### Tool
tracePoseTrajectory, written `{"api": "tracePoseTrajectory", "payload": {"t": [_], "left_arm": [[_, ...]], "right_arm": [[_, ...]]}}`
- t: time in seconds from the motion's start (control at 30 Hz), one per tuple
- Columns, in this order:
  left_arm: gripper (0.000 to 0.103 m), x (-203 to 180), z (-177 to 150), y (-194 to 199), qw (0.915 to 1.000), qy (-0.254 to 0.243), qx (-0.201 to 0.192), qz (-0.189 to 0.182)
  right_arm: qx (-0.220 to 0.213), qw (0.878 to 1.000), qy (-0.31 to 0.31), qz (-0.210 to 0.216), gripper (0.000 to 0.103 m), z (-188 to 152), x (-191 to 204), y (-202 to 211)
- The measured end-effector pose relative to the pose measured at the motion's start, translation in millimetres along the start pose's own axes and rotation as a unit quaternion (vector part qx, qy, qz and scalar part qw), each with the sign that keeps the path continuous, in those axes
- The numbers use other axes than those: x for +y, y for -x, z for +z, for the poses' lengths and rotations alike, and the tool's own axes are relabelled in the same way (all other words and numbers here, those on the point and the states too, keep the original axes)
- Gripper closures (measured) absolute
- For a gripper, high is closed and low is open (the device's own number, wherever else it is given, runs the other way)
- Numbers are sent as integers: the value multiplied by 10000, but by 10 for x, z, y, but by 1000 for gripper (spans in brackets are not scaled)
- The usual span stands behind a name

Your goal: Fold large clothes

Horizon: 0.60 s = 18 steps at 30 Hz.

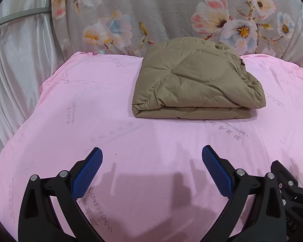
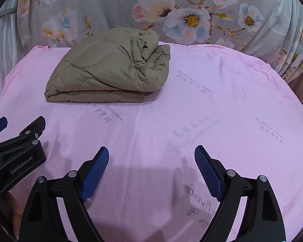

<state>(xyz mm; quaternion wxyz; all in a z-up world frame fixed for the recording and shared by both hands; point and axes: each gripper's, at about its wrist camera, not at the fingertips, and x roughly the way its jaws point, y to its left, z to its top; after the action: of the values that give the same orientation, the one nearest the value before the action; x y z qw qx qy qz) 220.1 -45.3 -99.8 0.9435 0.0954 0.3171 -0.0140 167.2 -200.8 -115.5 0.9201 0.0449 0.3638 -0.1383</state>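
— How are your two grippers right now?

— Your left gripper [image 1: 152, 157] is spread wide open. Its two blue pads [image 1: 86, 174] point forward and up, far apart from each other, and there is nothing between them.

— And the other one?

— Your right gripper [image 2: 151, 155] is wide open too. Its blue pads [image 2: 95, 173] hold nothing. Both grippers sit low and side by side, aimed the same way.

— Can you see one from the other?

— Yes. From the right wrist you see the left gripper's black body on the left edge. A bit of your hand [image 2: 15, 211] shows under it, but it is too dark to tell more.
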Motion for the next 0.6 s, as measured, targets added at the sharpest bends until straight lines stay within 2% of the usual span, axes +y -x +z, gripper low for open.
{"api": "tracePoseTrajectory", "payload": {"t": [0.6], "left_arm": [[6,1,-6,-5,10000,0,-12,4]], "right_arm": [[-35,10000,27,-1,19,-8,4,3]]}}
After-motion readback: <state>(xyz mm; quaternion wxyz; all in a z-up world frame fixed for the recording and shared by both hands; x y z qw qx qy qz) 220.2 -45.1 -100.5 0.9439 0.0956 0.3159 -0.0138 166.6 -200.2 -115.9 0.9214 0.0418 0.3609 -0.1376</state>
